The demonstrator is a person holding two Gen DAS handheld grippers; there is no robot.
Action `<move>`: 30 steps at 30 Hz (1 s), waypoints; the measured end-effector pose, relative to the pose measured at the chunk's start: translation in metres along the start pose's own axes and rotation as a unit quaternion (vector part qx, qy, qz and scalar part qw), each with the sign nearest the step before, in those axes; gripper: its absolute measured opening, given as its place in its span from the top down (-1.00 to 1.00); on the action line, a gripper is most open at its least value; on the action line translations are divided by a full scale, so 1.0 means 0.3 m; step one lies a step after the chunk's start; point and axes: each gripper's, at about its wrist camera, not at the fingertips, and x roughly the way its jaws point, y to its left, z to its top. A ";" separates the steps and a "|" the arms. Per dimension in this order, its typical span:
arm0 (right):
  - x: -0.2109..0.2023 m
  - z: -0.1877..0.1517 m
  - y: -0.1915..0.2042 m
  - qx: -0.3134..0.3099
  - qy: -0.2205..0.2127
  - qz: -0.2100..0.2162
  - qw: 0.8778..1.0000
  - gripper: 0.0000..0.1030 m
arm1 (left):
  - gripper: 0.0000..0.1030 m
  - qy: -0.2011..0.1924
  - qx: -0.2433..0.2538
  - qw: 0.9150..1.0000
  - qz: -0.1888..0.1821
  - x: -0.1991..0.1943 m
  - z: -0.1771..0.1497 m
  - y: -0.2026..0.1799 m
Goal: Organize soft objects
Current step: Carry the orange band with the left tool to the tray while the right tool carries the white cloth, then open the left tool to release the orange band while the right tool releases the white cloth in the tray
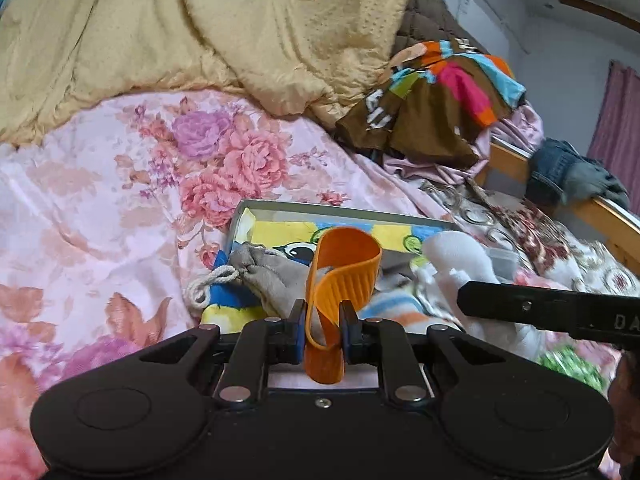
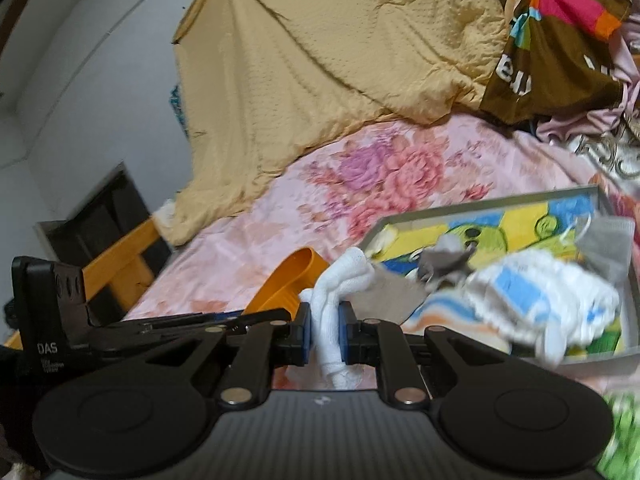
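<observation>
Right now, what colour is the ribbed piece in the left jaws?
Orange: the ribbed piece shows best in the left wrist view.

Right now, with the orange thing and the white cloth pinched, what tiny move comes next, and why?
Probably carry the white knitted cloth a little toward the shallow grey box with the cartoon lining. The right gripper jaws are shut on it, other soft items already lie in that box, and the left gripper holds the curled orange rubber piece beside it.
</observation>
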 end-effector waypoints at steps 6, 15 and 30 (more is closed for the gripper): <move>0.121 0.069 -0.022 -0.019 0.011 -0.031 0.999 0.70 | 0.66 -0.001 -0.023 1.000 0.007 0.134 0.022 0.040; 0.247 0.136 -0.068 -0.008 0.015 -0.069 0.997 0.70 | 0.66 -0.014 -0.053 0.998 -0.005 0.209 0.039 0.079; 0.375 0.125 -0.107 -0.019 0.080 -0.125 0.989 0.64 | 0.65 0.026 -0.088 0.995 0.048 0.302 0.017 0.143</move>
